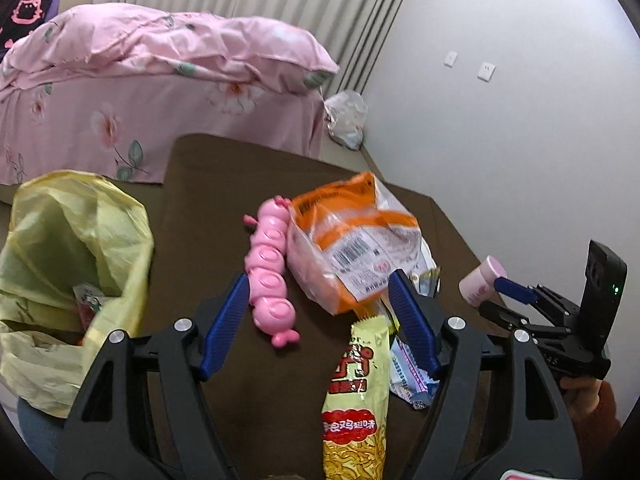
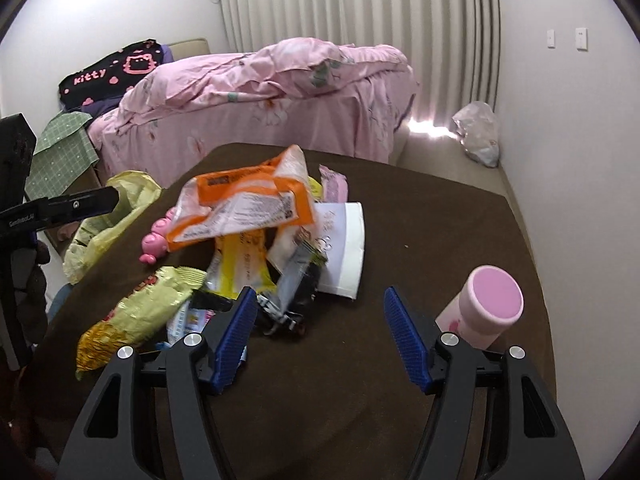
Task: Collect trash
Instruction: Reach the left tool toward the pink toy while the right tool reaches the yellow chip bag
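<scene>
A pile of wrappers lies on the brown table (image 2: 440, 240): an orange and clear bag (image 1: 352, 240) (image 2: 248, 204), a yellow-green noodle packet (image 1: 358, 396) (image 2: 140, 316), a white paper sheet (image 2: 344, 244) and small dark wrappers (image 2: 296, 292). A yellow trash bag (image 1: 72, 264) (image 2: 116, 216) hangs open at the table's left edge. My left gripper (image 1: 316, 320) is open, with the pink toy and the orange bag's corner between its fingers. My right gripper (image 2: 320, 336) is open and empty over bare table, right of the pile; it also shows in the left wrist view (image 1: 516, 292).
A pink caterpillar toy (image 1: 270, 264) (image 2: 156, 242) lies left of the pile. A pink-lidded cup (image 2: 486, 304) (image 1: 480, 280) stands at the right. A pink bed (image 2: 260, 96) is behind the table. A white plastic bag (image 2: 478, 132) lies on the floor by the wall.
</scene>
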Tool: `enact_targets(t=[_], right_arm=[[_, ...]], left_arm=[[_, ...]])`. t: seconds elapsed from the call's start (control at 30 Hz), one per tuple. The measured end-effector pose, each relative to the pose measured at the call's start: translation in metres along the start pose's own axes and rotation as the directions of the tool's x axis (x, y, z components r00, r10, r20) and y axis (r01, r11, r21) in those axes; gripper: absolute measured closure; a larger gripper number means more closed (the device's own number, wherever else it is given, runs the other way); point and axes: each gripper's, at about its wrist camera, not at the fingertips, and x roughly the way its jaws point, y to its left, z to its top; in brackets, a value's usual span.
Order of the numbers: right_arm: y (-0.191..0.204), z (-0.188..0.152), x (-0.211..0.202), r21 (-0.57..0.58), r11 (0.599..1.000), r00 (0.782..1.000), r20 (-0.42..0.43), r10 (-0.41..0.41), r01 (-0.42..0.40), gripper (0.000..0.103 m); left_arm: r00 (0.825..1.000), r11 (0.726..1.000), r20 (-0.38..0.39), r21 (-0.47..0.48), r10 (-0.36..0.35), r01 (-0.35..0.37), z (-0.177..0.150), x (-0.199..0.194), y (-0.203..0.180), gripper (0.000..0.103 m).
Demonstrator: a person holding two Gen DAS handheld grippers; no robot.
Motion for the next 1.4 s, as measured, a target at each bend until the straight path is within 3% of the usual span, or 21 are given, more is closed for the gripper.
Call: enact_targets(t=[0.03,0.2,0.4,0.47,0.53,0.6,0.67,0.73,0.83,0.9,0.97,1.07,1.13,1.23,1.33,1.4], right_arm=[[0.001,0.000,0.003,0.001,1.000,1.000,-0.004,-0.005,0.005,0.041],[0.003,0.000,0.012,0.002,1.000,1.000,-0.002,0.008,-0.008,0.041],[0.002,-0.007,0.009,0.020,1.000,1.000,0.019,0.006,-0.006,0.041],[0.002,-0.012,0.005,0.033,0.999,1.000,0.024,0.003,-0.004,0.041],[0.003,-0.019,-0.001,0.053,0.999,1.000,0.022,0.008,-0.009,0.041],[0.007,-0.025,-0.008,0.062,0.998,0.999,0.016,0.030,-0.031,0.041],[0.019,-0.030,-0.016,0.029,0.998,0.998,0.011,0.062,-0.062,0.041],[0.035,-0.032,-0.024,-0.010,0.996,0.996,0.017,0.084,-0.083,0.041],[0.062,-0.030,-0.031,-0.028,0.977,0.977,0.012,0.211,-0.211,0.041],[0.079,-0.026,-0.029,-0.025,0.962,0.962,-0.002,0.272,-0.272,0.041],[0.096,-0.019,-0.021,-0.005,0.946,0.945,-0.017,0.325,-0.325,0.041],[0.113,-0.010,0.005,0.064,0.939,0.938,-0.057,0.342,-0.338,0.041],[0.126,-0.009,0.031,0.074,0.956,0.950,-0.119,0.290,-0.282,0.041],[0.142,-0.017,0.048,0.025,0.967,0.951,-0.179,0.252,-0.252,0.048],[0.144,-0.023,0.044,0.029,0.943,0.926,-0.179,0.332,-0.332,0.063],[0.143,-0.024,0.036,-0.005,0.937,0.924,-0.173,0.343,-0.349,0.073]], left_arm=[[1.000,1.000,-0.001,0.010,0.003,-0.003,-0.001,0.003,-0.003,0.028],[0.999,1.000,-0.044,0.026,-0.001,0.002,-0.003,0.021,-0.007,0.027],[0.996,0.993,-0.031,0.083,0.089,-0.086,0.025,0.052,-0.014,0.028],[0.987,0.985,-0.061,0.096,0.147,-0.141,0.031,0.073,-0.015,0.034],[0.978,0.980,-0.098,0.088,0.187,-0.178,0.033,0.088,-0.012,0.050],[0.969,0.974,-0.115,0.090,0.219,-0.210,0.032,0.097,-0.010,0.058],[0.972,0.977,-0.118,0.087,0.205,-0.195,0.031,0.094,-0.009,0.068],[0.981,0.989,-0.132,0.053,0.142,-0.136,0.028,0.087,-0.005,0.074],[0.986,0.994,-0.123,0.029,0.109,-0.106,0.025,0.071,0.002,0.072],[0.989,0.996,-0.114,-0.008,0.089,-0.090,0.021,0.056,0.012,0.062],[0.992,0.995,-0.088,-0.040,0.092,-0.096,0.016,0.037,0.021,0.060],[0.991,0.989,-0.044,-0.083,0.123,-0.126,0.012,0.013,0.037,0.060],[0.990,0.983,-0.018,-0.123,0.138,-0.139,0.008,-0.005,0.050,0.059],[0.986,0.976,0.001,-0.142,0.165,-0.163,0.002,-0.024,0.060,0.058],[0.983,0.972,0.013,-0.150,0.182,-0.178,-0.005,-0.035,0.068,0.056],[0.986,0.972,0.010,-0.170,0.169,-0.165,-0.010,-0.037,0.072,0.055]])
